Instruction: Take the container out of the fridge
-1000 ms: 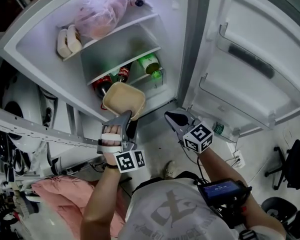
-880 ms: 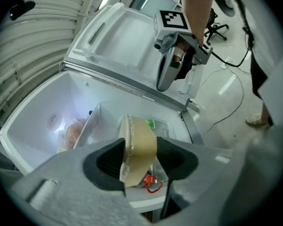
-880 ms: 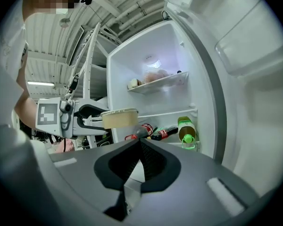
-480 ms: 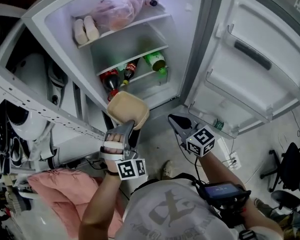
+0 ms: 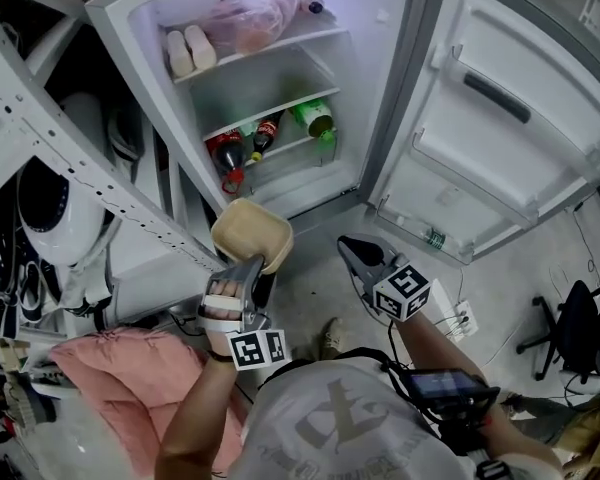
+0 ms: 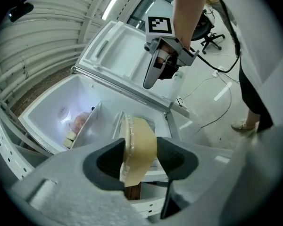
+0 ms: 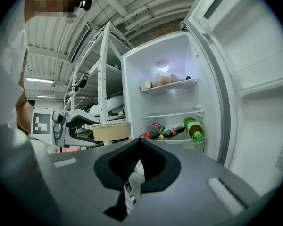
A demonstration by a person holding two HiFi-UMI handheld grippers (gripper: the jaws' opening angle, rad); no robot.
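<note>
Rack [image 5: 70, 158] of white metal stands far left in the head view, w/ a pink cloth [image 5: 110, 368] heaped below it.

Next comes the left gripper [image 5: 250, 266]. Its jaws pinch the beige container [image 5: 250, 230], which is held in the air outside the open fridge [image 5: 380, 98], clear of the shelves. The left gripper view shows the container edge-on btw the two dark pads, both pressing on it, w/ a clear rim on its left face. The right gripper view gives the side-on look the others lack: container level, in front of the rack, left of the fridge opening.

Inside the fridge, the top shelf holds a pink bag [image 5: 250, 13] and two pale lumps [image 5: 190, 50]. The shelf below holds cola bottles [image 5: 230, 153] lying down and a green bottle [image 5: 315, 118]. Only the right gripper view shows the lit lamp [image 7: 162, 66] at the back.

Right gripper [image 5: 350, 250]: jaws pressed together, nothing btw them; its own view shows the tips meeting. The left gripper view shows it head-on as a closed wedge.

Door [image 5: 500, 138] is swung wide at right. An office chair [image 5: 570, 328] sits far right.
</note>
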